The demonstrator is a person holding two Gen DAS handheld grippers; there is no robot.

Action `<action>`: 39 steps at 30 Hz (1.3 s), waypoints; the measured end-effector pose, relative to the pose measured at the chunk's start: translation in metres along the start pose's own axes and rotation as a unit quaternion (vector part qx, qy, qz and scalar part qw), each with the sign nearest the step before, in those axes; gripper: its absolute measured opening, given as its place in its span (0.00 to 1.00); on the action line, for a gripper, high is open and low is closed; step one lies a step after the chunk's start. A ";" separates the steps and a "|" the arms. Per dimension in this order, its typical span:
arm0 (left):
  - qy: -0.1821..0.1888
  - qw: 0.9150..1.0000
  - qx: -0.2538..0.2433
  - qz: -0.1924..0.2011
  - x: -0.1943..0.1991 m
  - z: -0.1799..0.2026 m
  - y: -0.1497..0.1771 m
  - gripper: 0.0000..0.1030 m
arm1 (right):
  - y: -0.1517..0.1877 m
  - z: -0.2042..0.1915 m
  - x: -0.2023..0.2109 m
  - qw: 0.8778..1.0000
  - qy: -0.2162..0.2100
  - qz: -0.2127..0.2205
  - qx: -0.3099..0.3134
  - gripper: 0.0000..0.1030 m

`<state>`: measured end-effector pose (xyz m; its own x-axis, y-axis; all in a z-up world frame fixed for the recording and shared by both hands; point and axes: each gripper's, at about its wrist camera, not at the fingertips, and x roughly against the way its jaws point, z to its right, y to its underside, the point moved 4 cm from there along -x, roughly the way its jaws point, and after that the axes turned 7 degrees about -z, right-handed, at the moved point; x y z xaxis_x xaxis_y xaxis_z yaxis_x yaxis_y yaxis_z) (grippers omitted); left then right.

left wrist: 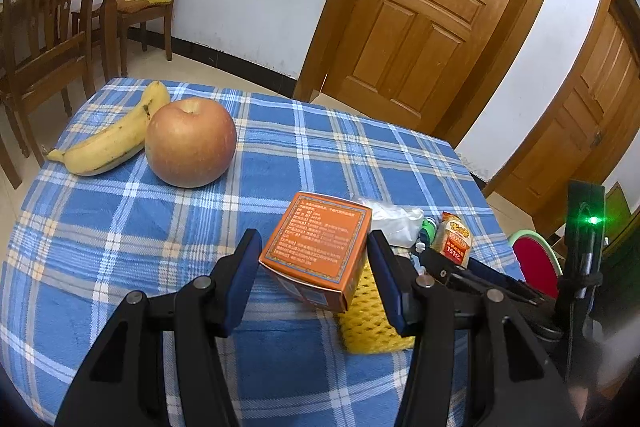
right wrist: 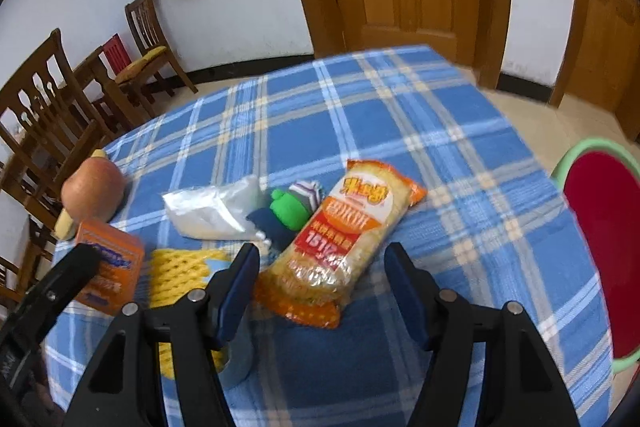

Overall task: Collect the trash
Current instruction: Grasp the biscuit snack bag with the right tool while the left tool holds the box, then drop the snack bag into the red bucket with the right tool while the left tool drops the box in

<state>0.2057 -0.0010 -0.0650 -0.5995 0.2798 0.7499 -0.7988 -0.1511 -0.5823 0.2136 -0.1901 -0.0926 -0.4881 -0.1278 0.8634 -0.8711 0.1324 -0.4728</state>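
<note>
Spread blue-padded jaws of the right hand-held gripper (right wrist: 322,287) frame the near end of an orange snack wrapper (right wrist: 340,243) lying lengthwise away on the checked bench (right wrist: 440,131), while the left hand-held gripper (left wrist: 314,269), also spread, brackets an orange box (left wrist: 320,247).

Woven cloth tablecloth (left wrist: 120,247); matt cardboard box (left wrist: 320,247); glossy plastic noodle packet (right wrist: 340,243).

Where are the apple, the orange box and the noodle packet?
apple (left wrist: 190,142): left wrist view, middle of its skin.
orange box (left wrist: 320,239): left wrist view, printed top face.
noodle packet (right wrist: 340,239): right wrist view, middle of the wrapper.
</note>
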 end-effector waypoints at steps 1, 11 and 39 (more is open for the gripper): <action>0.000 1.000 0.000 0.000 0.000 0.001 0.000 0.53 | 0.001 0.000 0.000 1.000 0.000 0.000 0.001 0.66; 0.000 1.000 -0.011 0.002 0.005 0.011 0.001 0.53 | 0.007 0.012 0.013 1.000 -0.012 0.004 -0.003 0.47; 0.068 0.993 -0.090 -0.035 0.018 0.116 0.028 0.53 | 0.066 0.118 0.108 0.991 -0.032 0.079 -0.100 0.43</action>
<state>0.1674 -0.1102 -0.0314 -0.5202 0.4103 0.7490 -0.8098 0.0414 -0.5852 0.0971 -0.3112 -0.0516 -0.6249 -0.1515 0.7658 -0.7589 0.3479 -0.5505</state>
